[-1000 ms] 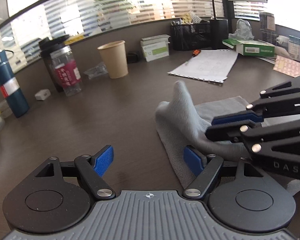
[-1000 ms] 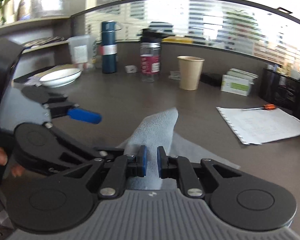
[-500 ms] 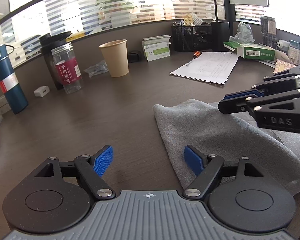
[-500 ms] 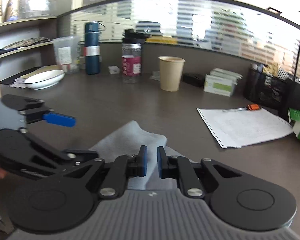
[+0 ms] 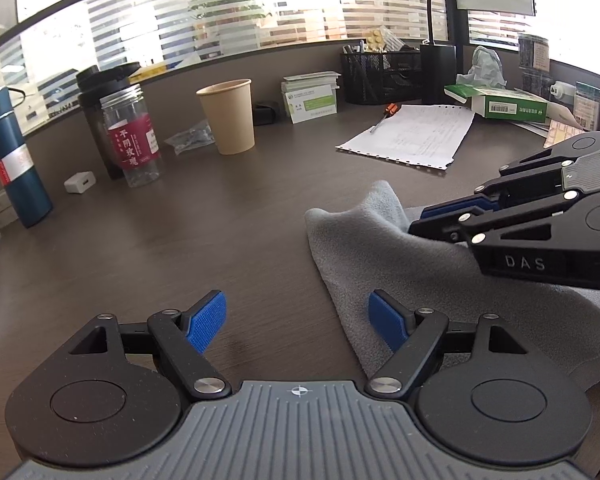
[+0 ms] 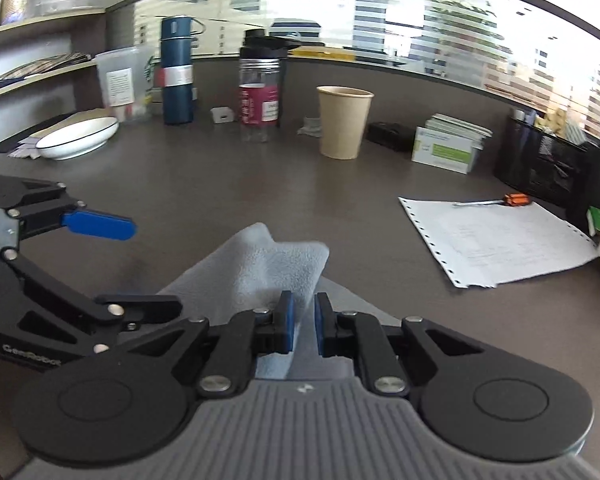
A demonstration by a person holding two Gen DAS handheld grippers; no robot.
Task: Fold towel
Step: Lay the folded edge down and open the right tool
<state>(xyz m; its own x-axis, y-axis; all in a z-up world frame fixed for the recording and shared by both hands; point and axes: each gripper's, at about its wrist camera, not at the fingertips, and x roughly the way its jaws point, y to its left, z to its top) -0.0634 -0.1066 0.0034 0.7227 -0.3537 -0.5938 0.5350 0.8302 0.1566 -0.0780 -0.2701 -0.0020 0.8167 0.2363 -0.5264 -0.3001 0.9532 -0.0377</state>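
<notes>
A grey towel lies bunched on the dark desk, with one small peak raised near its far edge. My right gripper is shut on a fold of the towel, which runs up between its blue pads. In the left wrist view the right gripper comes in from the right and pinches the cloth just above the desk. My left gripper stands open and holds nothing; its right pad hangs over the towel's near left edge. The left gripper also shows at the left of the right wrist view.
Along the back stand a paper cup, a clear jar with a red label, a blue flask and a black mesh organiser. A printed sheet with a screwdriver lies back right. A white bowl sits far left.
The right gripper has carried its pinched fold away from the left gripper's right pad, to the right. The tall bunched hump of towel has spread lower and flatter. The left gripper stayed put, open.
</notes>
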